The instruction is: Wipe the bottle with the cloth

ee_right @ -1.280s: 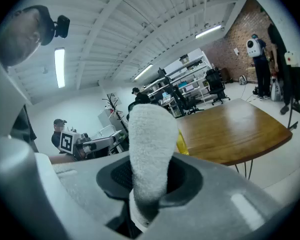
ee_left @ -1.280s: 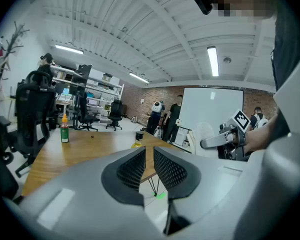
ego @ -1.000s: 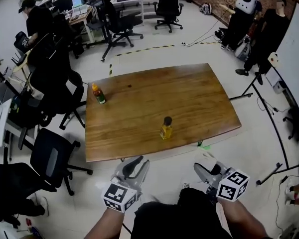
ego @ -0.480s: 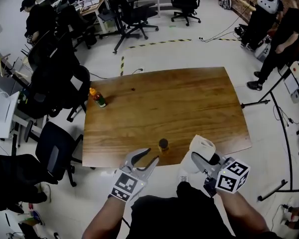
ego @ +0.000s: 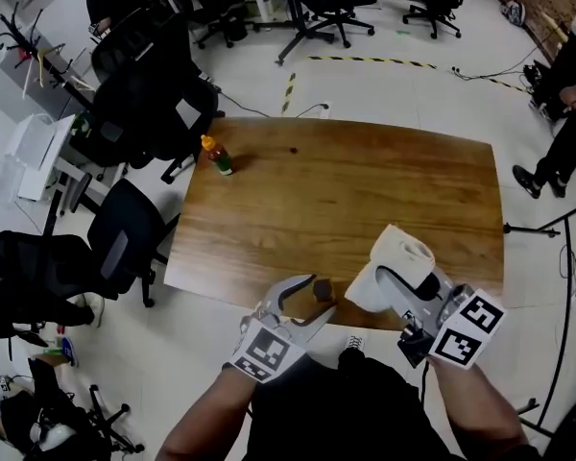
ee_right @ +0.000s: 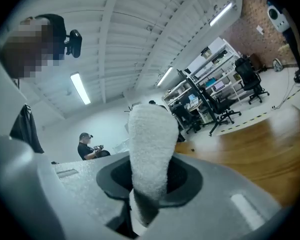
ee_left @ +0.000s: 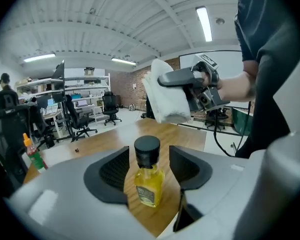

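A small bottle (ee_left: 149, 180) of yellow liquid with a black cap stands near the wooden table's (ego: 384, 185) front edge. My left gripper (ego: 317, 296) is open around it; its jaws have just been opening. The bottle stands between the pads (ee_left: 115, 170) with a gap on each side. My right gripper (ego: 396, 277) is shut on a rolled white cloth (ego: 399, 257), held above the table just right of the bottle. In the right gripper view the cloth (ee_right: 149, 149) stands upright between the jaws. The left gripper view shows that cloth (ee_left: 165, 96) hanging beyond the bottle.
A green bottle with an orange cap (ego: 217, 155) stands at the table's far left corner. A small dark speck (ego: 293, 150) lies near the far edge. Black office chairs (ego: 125, 243) crowd the left side. A person's legs (ego: 562, 123) show at the far right.
Both grippers moved forward to the table's front edge. The left jaws opened wider and now flank the bottle. The right gripper rose with the cloth beside it.
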`<state>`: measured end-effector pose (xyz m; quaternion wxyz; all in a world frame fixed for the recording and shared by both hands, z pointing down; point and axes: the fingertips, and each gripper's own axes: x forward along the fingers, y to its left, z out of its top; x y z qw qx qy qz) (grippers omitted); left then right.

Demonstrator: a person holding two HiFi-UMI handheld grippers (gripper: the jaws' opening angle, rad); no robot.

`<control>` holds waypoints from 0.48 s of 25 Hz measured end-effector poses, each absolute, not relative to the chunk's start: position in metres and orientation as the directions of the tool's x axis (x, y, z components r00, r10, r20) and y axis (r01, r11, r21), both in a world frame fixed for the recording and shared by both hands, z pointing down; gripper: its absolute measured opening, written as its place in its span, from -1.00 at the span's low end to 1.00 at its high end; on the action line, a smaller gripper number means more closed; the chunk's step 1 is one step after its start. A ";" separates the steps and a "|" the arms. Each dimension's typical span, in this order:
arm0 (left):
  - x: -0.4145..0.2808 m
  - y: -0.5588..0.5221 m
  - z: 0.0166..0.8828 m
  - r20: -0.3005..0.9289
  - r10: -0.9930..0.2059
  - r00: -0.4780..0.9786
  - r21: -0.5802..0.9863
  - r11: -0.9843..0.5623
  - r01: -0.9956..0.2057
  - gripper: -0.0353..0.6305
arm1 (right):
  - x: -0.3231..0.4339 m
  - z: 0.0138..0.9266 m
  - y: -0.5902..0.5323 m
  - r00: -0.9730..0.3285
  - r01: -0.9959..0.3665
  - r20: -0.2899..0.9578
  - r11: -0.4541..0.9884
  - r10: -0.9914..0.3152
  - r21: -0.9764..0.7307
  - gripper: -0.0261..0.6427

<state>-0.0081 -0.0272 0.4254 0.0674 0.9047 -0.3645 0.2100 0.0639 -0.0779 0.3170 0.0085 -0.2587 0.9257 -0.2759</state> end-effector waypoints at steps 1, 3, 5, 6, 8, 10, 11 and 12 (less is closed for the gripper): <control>-0.007 -0.030 0.424 0.415 -0.635 0.651 -0.024 -0.723 -0.690 -0.11 | 0.060 0.316 -0.080 -0.870 -0.465 0.120 0.717 -0.477 -0.519 -0.68; -0.006 -0.036 0.427 0.413 -0.629 0.659 -0.023 -0.730 -0.683 -0.20 | 0.051 0.315 -0.085 -0.875 -0.456 0.114 0.721 -0.471 -0.523 -0.68; -0.005 -0.036 0.433 0.423 -0.610 0.670 -0.024 -0.747 -0.665 -0.32 | 0.039 0.315 -0.086 -0.876 -0.454 0.115 0.719 -0.469 -0.527 -0.68; -0.004 -0.035 0.435 0.422 -0.601 0.679 -0.020 -0.755 -0.656 -0.35 | 0.032 0.315 -0.086 -0.877 -0.450 0.113 0.719 -0.467 -0.529 -0.68; -0.003 -0.035 0.435 0.404 -0.591 0.698 -0.010 -0.766 -0.643 -0.35 | 0.015 0.313 -0.083 -0.886 -0.436 0.108 0.732 -0.451 -0.523 -0.68; -0.003 -0.038 0.433 0.389 -0.586 0.711 -0.003 -0.773 -0.635 -0.35 | -0.007 0.314 -0.079 -0.899 -0.420 0.115 0.758 -0.422 -0.500 -0.68; -0.004 -0.038 0.432 0.386 -0.582 0.715 -0.002 -0.776 -0.631 -0.35 | -0.019 0.316 -0.076 -0.905 -0.414 0.125 0.773 -0.407 -0.481 -0.68; -0.006 -0.037 0.432 0.385 -0.579 0.719 0.000 -0.779 -0.627 -0.35 | -0.030 0.319 -0.072 -0.907 -0.415 0.142 0.788 -0.396 -0.455 -0.68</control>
